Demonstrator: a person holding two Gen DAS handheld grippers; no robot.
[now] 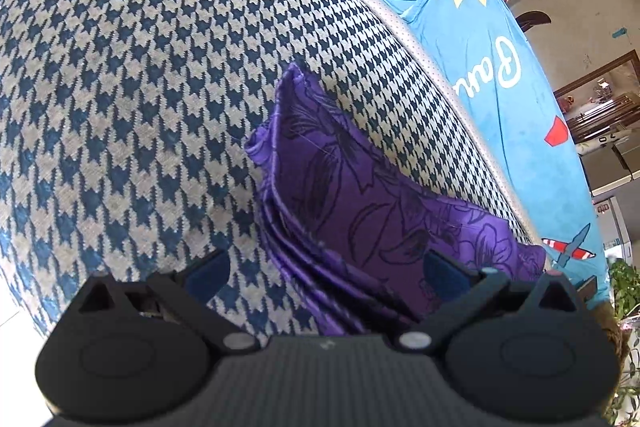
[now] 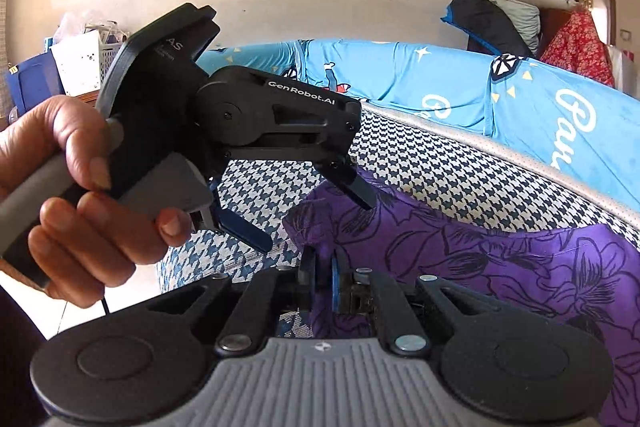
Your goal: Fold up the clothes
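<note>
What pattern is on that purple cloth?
The purple cloth has dark outlined flowers and leaves, clearest in the right wrist view.

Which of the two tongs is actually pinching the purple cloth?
The right tongs, shut on the purple cloth. The left tongs gape open over its corner, gripping nothing.

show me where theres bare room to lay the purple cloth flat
Free: the checked cover left of the purple cloth. Crowded: the right, where the blue sheet borders it, and near the cloth, where the left gripper and right gripper work.
</note>
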